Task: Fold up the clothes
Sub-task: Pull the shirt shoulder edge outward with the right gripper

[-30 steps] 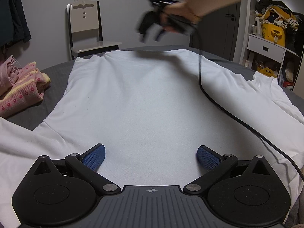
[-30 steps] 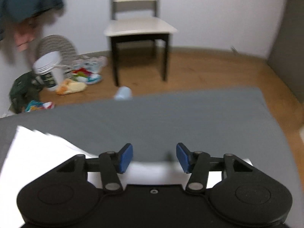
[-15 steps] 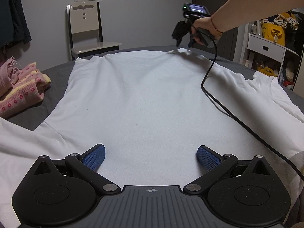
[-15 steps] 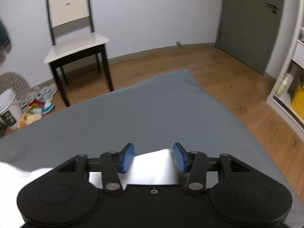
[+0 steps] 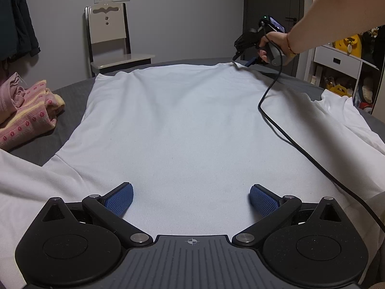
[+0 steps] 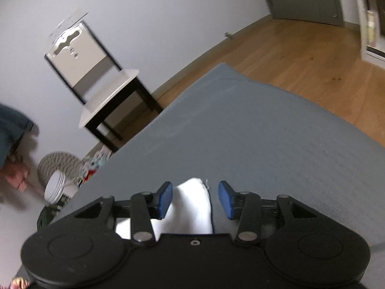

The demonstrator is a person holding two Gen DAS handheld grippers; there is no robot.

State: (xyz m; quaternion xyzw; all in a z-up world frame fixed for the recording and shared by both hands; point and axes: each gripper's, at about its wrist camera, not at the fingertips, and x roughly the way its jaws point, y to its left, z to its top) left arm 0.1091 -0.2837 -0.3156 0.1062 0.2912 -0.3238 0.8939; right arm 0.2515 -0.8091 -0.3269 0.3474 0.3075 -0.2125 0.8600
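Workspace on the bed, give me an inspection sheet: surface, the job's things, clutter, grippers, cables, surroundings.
Surface: grey bed, mostly covered by the garment.
Job's things: white shirt spread flat, sleeves out to both sides.
Clutter: pink clothes piled at the bed's left edge.
Grippers: left gripper open, low over the near end of the shirt; right gripper open, a far shirt corner between its fingers, not clamped.
Cables: black cable trailing from the right gripper across the shirt.
Surroundings: chair by the wall, door, white shelf with toys, wood floor.
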